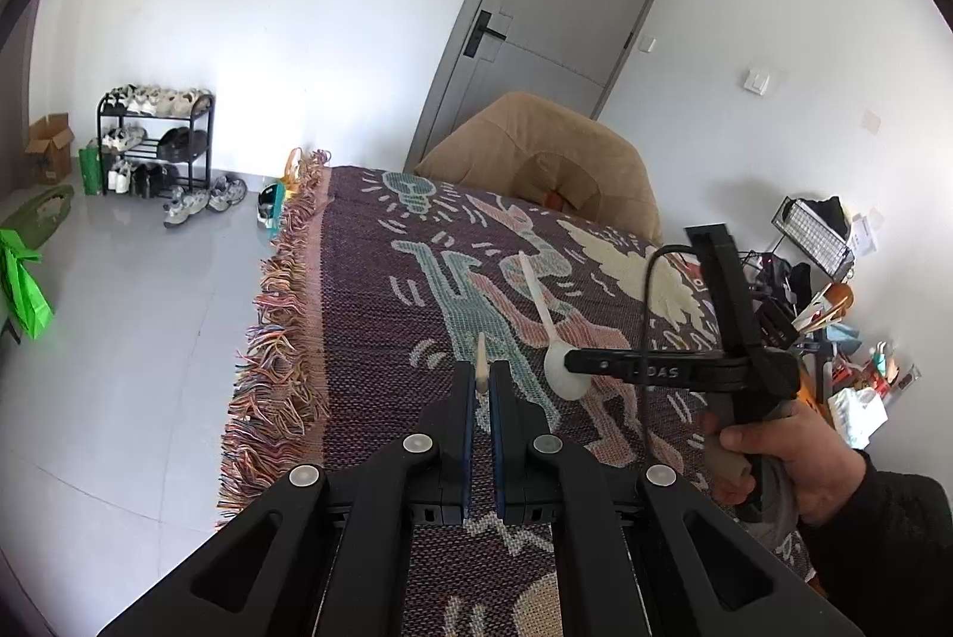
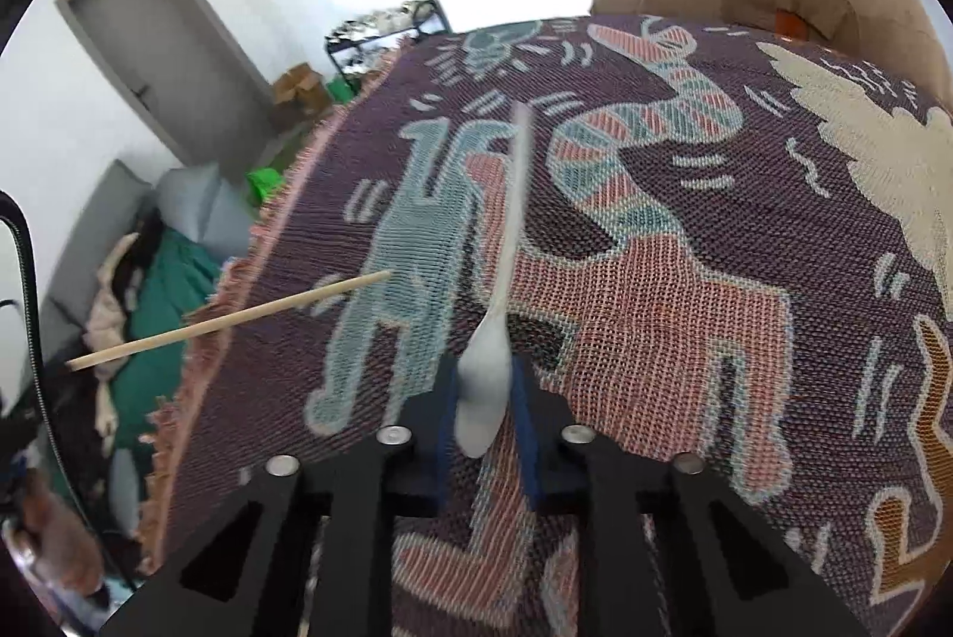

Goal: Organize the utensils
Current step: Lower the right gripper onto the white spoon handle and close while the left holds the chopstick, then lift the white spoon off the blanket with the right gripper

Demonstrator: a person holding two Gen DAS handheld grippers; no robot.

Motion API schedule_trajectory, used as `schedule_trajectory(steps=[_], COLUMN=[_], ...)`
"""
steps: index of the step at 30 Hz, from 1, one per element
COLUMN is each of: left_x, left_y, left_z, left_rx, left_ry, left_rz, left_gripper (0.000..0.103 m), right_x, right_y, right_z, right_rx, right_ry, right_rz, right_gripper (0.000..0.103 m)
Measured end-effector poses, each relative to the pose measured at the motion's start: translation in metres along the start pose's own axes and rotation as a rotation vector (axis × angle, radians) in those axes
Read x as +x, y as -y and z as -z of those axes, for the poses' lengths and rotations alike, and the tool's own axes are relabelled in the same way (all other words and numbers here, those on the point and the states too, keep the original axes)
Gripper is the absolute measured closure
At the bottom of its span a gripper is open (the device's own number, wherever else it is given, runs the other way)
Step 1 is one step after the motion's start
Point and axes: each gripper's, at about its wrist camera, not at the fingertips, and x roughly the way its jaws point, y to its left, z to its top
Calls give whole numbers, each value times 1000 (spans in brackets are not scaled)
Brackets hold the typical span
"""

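A thin wooden chopstick (image 1: 481, 367) is clamped between the blue pads of my left gripper (image 1: 482, 376), its tip poking out over the patterned woven blanket (image 1: 369, 279). In the right wrist view the same chopstick (image 2: 226, 318) reaches in from the left above the blanket (image 2: 685, 232). My right gripper (image 2: 485, 384) is shut on the bowl of a white plastic spoon (image 2: 497, 327), whose handle points away across the blanket. In the left wrist view the right gripper (image 1: 569, 361), held by a hand (image 1: 798, 452), comes in from the right with the spoon (image 1: 539, 300) at its tip, just right of my left fingers.
The blanket's fringed edge (image 1: 280, 339) drops to a grey tiled floor on the left. A tan cushioned seat (image 1: 536, 148) sits behind the table, a grey door (image 1: 536, 11) beyond it. A shoe rack (image 1: 155, 136) stands far left, cluttered racks (image 1: 822, 244) at right, a sofa (image 2: 167, 273) in the right wrist view.
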Motion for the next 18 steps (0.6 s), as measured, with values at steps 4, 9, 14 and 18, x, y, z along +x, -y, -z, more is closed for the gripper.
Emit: schedule_trajectory(steps=[4,9,14,18], left_x=[0,-4,-8,-7], left_y=[2,0,-2,-4], left_z=[-2,-3,-2,-3], left_rx=[-1,-6,-3,-2], left_ry=[7,18,16,12], left_rz=[5,3,-12,-16], left_gripper=[99,99,99,99], right_x=[-11,-9,-1,-10], right_y=[-3,-9,3,6], right_z=[3,9,13,21], right_rx=[-16,-56,-13,-29], right_ry=[-20,-57,-58,-18], right_rz=[-50,-19,-32,-35], right_gripper=[99,99,81,49])
